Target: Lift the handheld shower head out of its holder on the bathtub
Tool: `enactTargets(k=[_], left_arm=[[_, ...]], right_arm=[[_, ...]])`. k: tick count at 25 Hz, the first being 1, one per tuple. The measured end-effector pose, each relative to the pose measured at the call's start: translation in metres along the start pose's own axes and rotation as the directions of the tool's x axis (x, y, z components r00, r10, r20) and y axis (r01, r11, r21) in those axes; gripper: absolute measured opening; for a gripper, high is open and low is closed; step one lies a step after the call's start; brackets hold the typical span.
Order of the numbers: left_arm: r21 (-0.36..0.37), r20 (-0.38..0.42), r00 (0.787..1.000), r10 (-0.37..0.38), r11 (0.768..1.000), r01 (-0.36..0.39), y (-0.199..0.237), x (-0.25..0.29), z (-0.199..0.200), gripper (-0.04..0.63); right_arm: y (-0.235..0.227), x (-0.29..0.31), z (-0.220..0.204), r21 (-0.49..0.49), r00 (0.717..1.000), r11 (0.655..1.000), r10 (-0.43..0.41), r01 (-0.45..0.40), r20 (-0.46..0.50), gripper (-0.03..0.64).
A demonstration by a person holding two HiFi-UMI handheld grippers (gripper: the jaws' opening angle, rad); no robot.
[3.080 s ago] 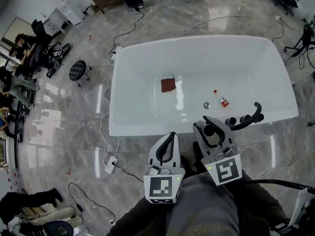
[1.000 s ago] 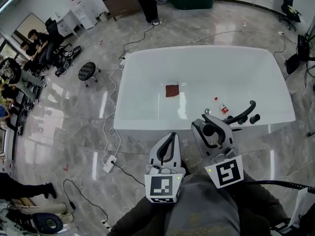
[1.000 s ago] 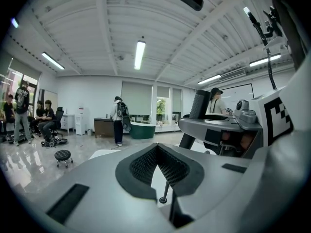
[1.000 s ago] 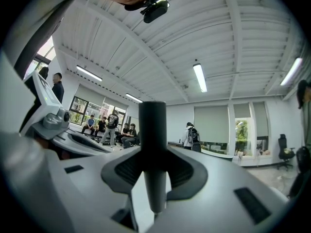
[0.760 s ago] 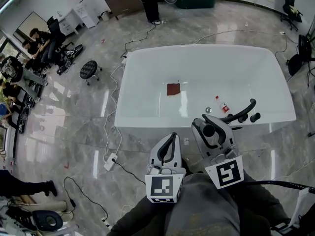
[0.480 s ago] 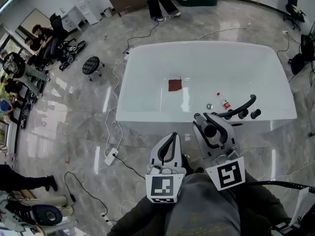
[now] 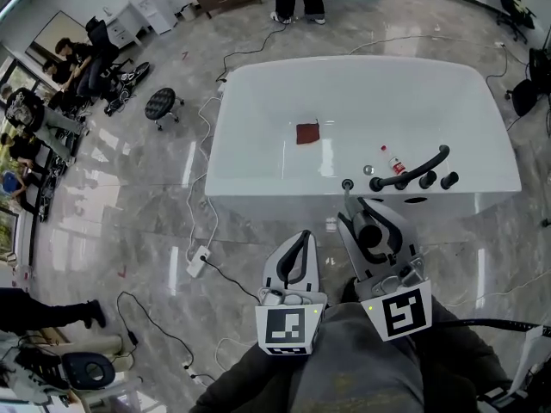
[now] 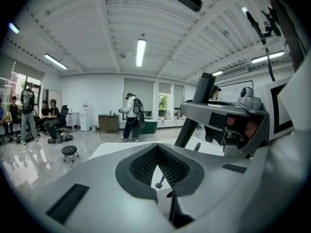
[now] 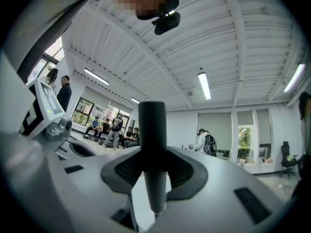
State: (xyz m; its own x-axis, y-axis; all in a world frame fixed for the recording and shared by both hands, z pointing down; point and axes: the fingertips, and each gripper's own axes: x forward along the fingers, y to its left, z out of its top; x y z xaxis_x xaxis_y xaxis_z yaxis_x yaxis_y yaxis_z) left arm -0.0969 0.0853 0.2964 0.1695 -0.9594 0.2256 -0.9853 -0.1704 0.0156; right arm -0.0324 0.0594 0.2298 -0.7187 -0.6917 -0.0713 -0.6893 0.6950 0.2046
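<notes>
On the near rim of the tub (image 7: 258,144) the shower head (image 7: 413,169) lies in its holder, apart from both grippers. The left gripper (image 7: 303,235) is pressed together, empty; the right gripper (image 7: 363,212) pinches a dark rod (image 9: 151,149).

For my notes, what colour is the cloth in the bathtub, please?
The cloth is dark red, clearest in the head view.

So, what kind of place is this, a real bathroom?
Probably a lab or workshop hall, not a bathroom: the white bathtub stands free on a polished floor, cables trail across it, and people sit together at one side.
</notes>
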Motion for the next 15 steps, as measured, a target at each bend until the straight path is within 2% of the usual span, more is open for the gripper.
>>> enactTargets(k=[3,8,15], left_arm=[[0.0,0.003,0.999,-0.034,0.999,0.034,0.004,0.0,-0.001,0.003],[0.008,0.018,0.996,-0.092,0.996,0.092,0.019,0.001,0.004,0.003],[-0.004,0.017,0.981,-0.191,0.982,0.191,0.034,-0.006,-0.004,0.003]], right_arm=[[0.008,0.002,0.001,-0.014,1.0,1.0,-0.015,0.015,-0.014,0.133],[0.015,0.007,0.005,-0.005,0.996,0.996,-0.09,0.09,-0.022,0.133],[0.036,0.01,0.004,-0.045,0.983,0.984,-0.174,0.171,-0.064,0.133]])
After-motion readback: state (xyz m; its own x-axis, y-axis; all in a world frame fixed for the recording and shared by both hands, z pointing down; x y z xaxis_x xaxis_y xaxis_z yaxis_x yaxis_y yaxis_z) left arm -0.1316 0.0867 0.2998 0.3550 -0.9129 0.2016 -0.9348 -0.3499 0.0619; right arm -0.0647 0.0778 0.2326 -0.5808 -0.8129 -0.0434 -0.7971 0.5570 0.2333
